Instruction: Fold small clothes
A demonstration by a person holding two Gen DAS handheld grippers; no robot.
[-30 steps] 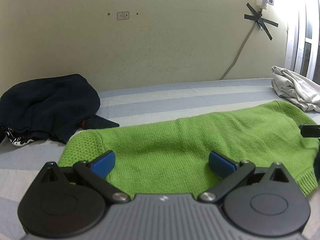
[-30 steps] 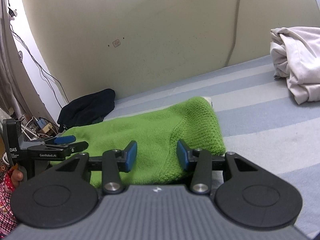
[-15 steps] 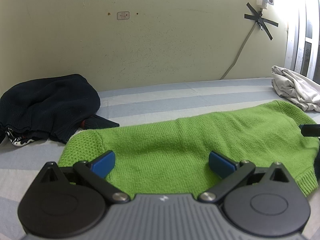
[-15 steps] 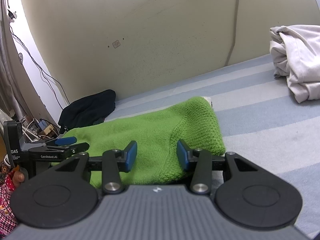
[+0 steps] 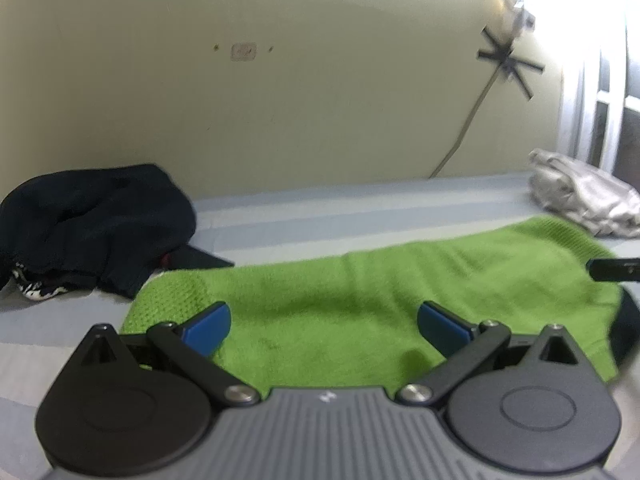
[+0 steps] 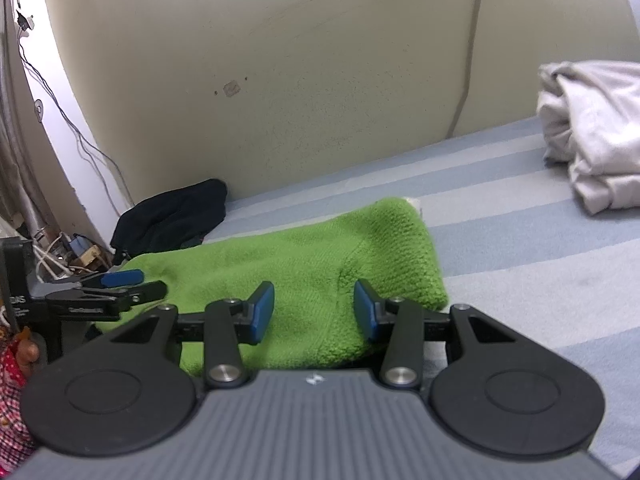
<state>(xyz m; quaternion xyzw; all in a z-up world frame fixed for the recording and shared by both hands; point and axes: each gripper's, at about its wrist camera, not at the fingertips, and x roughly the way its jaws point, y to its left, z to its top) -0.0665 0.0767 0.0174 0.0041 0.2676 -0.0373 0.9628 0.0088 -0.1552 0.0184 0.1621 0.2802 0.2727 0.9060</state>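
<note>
Green knit sweater [image 5: 360, 280] lies flat across the striped blue-and-white bed [image 6: 520, 248], stretched sideways along the near edge, and both of my grippers sit low over it. My left gripper [image 5: 323, 322] has its jaws spread wide, blue pads [image 5: 208, 326] far apart, with nothing between them but the knit lying underneath; whether the pads touch the cloth I cannot tell, as this view is blurred. My right gripper [image 6: 314, 312] is also open, though less widely, its pads [image 6: 262, 310] poised on either side of a seam near the sweater's right end, not pinching it. From the right wrist view my left gripper shows at the sweater's far left end, over the near edge of the bed.

Toward the back left corner of the bed, against the pale wall [image 5: 320, 100], a dark garment [image 5: 92, 216] lies heaped, its edge just beside the sweater's left end. Toward the right end of the bed a crumpled white garment [image 6: 592, 132] is piled, near the sweater's right end but apart from it. A cable [image 6: 466, 80] runs down the wall to the bed's back edge.
</note>
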